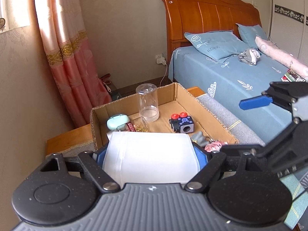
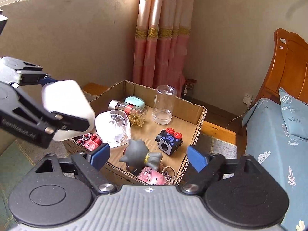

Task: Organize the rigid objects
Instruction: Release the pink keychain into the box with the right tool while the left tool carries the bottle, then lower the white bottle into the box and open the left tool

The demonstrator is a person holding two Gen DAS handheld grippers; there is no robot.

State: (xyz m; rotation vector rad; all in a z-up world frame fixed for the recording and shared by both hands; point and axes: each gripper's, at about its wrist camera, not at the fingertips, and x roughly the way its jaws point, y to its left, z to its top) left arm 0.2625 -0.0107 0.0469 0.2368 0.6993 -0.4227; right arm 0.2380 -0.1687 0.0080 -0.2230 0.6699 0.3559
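Blue fingers (image 2: 196, 160) of the right gripper (image 2: 148, 156) stand wide apart with nothing between them, hanging over the near edge of the cardboard box (image 2: 200, 119). Pads of the left gripper (image 1: 151, 154) are clamped on a white plastic container (image 1: 150, 157), one on each side of it, and the container is held in the air above the box's near-left corner, clear of everything inside.

Inside the box, a grey cat-like figurine (image 2: 142, 154) lies on its side near the front wall, touching a pink keychain charm (image 2: 152, 177) that rests against that wall. A black cube with red buttons (image 2: 170, 139) sits near the middle of the box floor. A clear empty jar (image 2: 163, 106) stands upright toward the back wall. Beside it, a small bottle of gold beads (image 2: 130, 112) lies on its side, with a mint-green case (image 2: 134, 102) behind it. A clear heart-shaped tub (image 2: 114, 129) sits at the box's left side, next to a red block toy (image 2: 90, 142) in the near-left corner.
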